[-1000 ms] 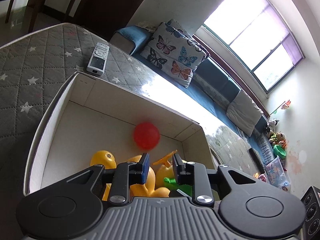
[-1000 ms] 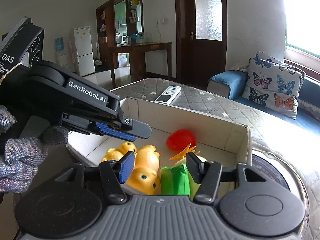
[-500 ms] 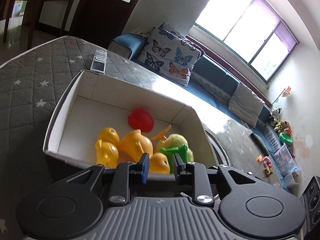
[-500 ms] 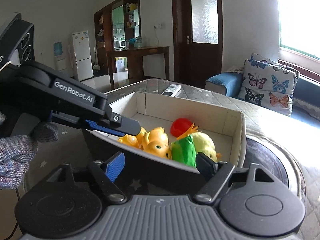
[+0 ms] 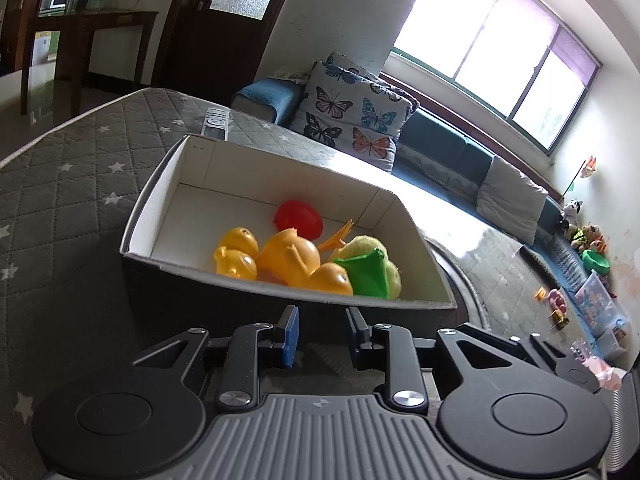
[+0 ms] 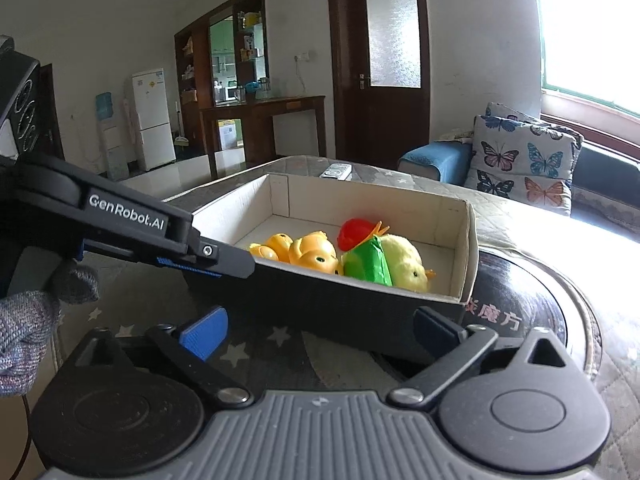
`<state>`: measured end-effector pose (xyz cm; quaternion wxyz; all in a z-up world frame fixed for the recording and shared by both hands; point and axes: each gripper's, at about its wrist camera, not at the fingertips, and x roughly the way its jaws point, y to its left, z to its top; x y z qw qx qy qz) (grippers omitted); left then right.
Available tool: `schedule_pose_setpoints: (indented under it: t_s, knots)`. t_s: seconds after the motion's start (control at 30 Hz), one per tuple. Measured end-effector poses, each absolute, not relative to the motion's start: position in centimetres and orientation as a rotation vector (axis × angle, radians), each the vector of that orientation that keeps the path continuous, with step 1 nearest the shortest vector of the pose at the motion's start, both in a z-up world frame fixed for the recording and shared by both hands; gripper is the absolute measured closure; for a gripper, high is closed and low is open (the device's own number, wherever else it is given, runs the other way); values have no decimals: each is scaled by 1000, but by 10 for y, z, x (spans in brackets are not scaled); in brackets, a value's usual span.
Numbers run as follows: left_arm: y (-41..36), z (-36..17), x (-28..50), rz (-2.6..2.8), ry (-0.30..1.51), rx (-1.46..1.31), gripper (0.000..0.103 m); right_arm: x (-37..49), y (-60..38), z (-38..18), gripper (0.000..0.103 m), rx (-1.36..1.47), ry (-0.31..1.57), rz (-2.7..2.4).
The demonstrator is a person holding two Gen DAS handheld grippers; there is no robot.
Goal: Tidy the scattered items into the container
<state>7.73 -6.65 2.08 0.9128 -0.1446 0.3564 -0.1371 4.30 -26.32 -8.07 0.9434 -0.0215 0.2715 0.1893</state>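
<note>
Toys are lying together inside the open box [image 5: 144,216], which is sitting on the grey star-quilted cover [image 5: 60,184]. Through your left wrist camera you are looking at yellow ducks [image 5: 288,256] piled at the near wall, a red ball [image 5: 298,218] behind them, and a green piece [image 5: 366,274] leaning against a pale yellow plush chick [image 5: 360,246]. Your left gripper [image 5: 322,336] is hovering just outside the near wall of the box, its blue-padded fingers [image 5: 290,334] standing a narrow gap apart and gripping nothing. A remote control [image 5: 216,122] is lying on the cover beyond the box.

Through your right wrist camera you are seeing the same box [image 6: 472,240] from its other side, with the ducks [image 6: 308,254], the red ball [image 6: 354,230], the green piece [image 6: 368,262] and the chick [image 6: 406,262] gathered near the front wall. Your right gripper [image 6: 320,328] is spreading wide in front of the box and carrying nothing. Your left gripper [image 6: 224,258] is reaching in from the left, its tip at the near wall, with your gloved hand [image 6: 28,316] behind it.
</note>
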Motion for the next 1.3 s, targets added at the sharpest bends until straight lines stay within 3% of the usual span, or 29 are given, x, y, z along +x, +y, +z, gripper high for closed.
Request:
schedule_pose_setpoints:
  t_s: [1.3]
  knots:
    - [-71,-11,19,-113,726,-130,75,-6,-248,-111,0,33,619,241]
